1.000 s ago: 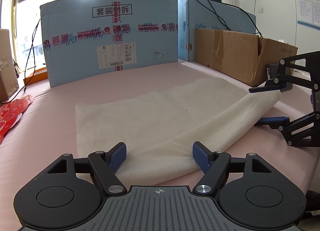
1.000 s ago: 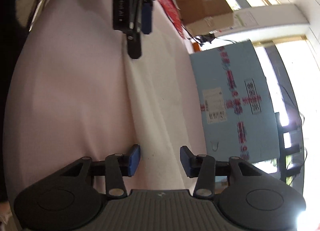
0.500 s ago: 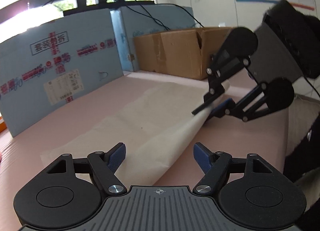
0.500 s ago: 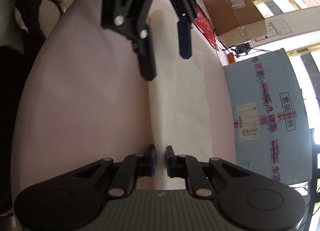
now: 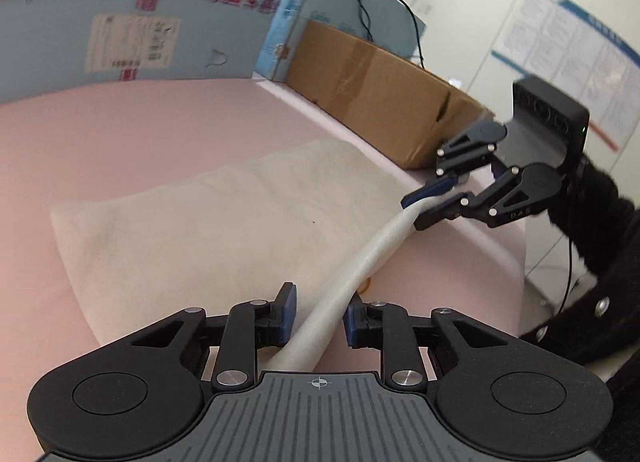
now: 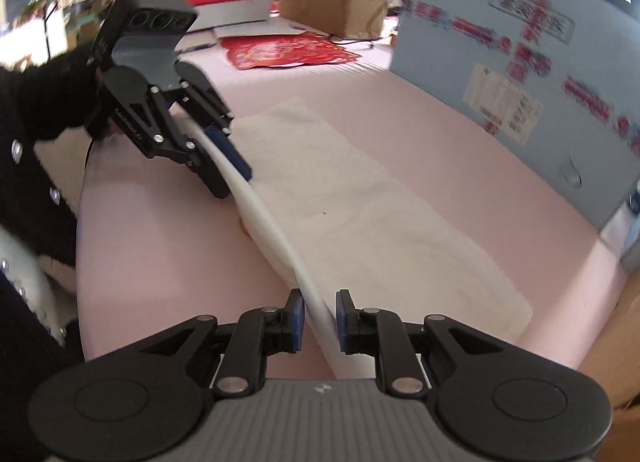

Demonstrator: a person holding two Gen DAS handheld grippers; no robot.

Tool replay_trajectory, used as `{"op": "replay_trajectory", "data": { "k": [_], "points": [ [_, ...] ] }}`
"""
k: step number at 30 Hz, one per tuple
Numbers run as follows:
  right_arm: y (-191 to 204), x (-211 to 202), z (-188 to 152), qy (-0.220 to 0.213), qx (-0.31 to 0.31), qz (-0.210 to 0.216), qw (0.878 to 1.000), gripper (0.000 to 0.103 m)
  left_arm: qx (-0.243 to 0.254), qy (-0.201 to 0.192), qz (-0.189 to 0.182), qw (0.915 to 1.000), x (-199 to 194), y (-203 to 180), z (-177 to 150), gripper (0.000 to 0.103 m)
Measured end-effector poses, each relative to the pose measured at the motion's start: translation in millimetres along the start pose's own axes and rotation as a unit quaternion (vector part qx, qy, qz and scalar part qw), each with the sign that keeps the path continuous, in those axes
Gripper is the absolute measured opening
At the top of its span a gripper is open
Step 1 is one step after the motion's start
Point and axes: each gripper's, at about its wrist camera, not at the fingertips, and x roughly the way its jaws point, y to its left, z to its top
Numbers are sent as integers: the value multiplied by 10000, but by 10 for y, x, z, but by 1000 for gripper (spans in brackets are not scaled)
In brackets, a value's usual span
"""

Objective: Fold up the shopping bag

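Left gripper (image 5: 318,316) closing and right gripper (image 6: 317,320) opening around the cream shopping bag (image 5: 208,230)'s raised edge; upper-left blue box (image 5: 120,10) lettering blurred, unreadable.

Print on blue board (image 5: 100,6) blurred, unreadable; wall charts (image 5: 568,50) too small.

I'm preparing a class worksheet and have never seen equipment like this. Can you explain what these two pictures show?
A person holds two hand-held grippers, each with two fingers and a camera looking along them. One picture is from the left gripper, the other from the right gripper. A cream shopping bag lies on a pink table, with one edge raised between both pairs of fingers. The left fingers are closing on it and the right are opening slightly. A cardboard box stands behind.
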Motion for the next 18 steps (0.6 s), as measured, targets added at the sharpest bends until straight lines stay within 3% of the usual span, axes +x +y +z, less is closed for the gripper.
{"op": "replay_trajectory", "data": {
  "k": [3,7,10,14,18],
  "points": [
    [-256,-109,-197,-188,1084,224,9937,24,-385,-92,-188,9990,-15,112,-28,22],
    [-337,-265,-465,-334,1941,89,9804,32,-885,-249,-408,9949,-35,233,-96,22],
    [-422,-287,-559,-331,2613,-79,9647,32,-1053,-375,-339,9932,-77,270,-123,22],
    [-399,-211,-554,-262,2816,-726,9564,31,-1184,-513,4,9916,-156,271,-124,23],
    [-281,-110,-542,-159,2669,-1385,9536,28,-890,-600,714,9917,-207,136,-114,24]
  ]
}}
